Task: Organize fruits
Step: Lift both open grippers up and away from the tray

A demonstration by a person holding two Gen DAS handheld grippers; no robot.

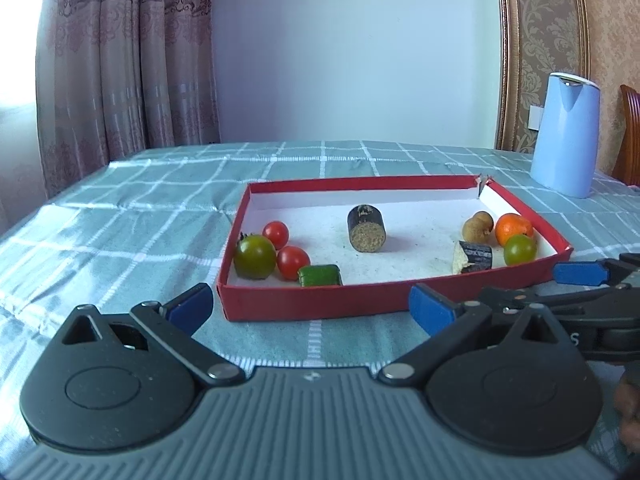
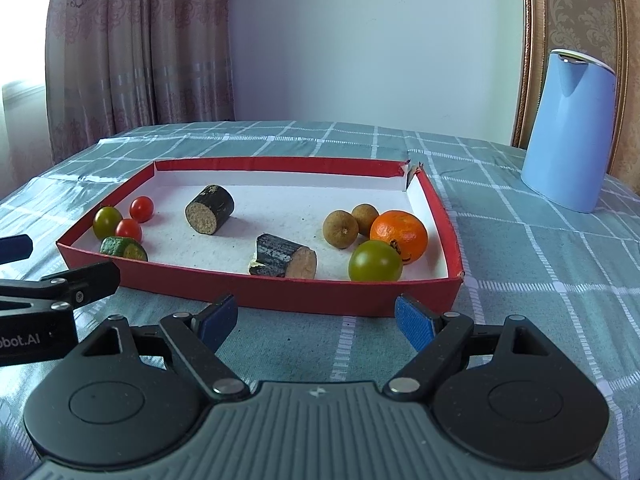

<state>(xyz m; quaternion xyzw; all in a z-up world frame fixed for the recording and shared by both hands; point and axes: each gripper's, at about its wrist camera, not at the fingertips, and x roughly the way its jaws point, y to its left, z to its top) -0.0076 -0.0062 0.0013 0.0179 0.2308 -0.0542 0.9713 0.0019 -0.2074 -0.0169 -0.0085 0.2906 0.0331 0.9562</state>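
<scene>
A table draped in a teal checked tablecloth (image 1: 120, 208) is filling both views, its white grid lines running back toward a pale blue-white wall (image 1: 352, 52). Patterned pink curtains (image 1: 120, 60) are hanging at 10 o'clock, a gold-framed damask panel (image 1: 540, 40) is standing at 2 o'clock, and a pale blue kettle (image 2: 568, 132) is sitting on the cloth at 2 o'clock, well apart from the red tray (image 2: 256, 296).

The tray is lying at 12 o'clock just ahead of both grippers, its white floor holding the fruits. At its 9 o'clock end, 2 red cherry tomatoes (image 1: 276, 233), a green tomato (image 1: 254, 257) and a green cucumber chunk (image 1: 320, 275) are clustering. A dark sugarcane piece (image 1: 366, 228) is lying near the middle. At the 3 o'clock end, an orange mandarin (image 2: 399, 236), 2 brown longans (image 2: 340, 229), another green tomato (image 2: 375, 261) and a second cane piece (image 2: 285, 257) are gathering.

The left gripper (image 1: 311, 307) and right gripper (image 2: 316, 320) are both hovering spread wide over the cloth, gripping nothing.
</scene>
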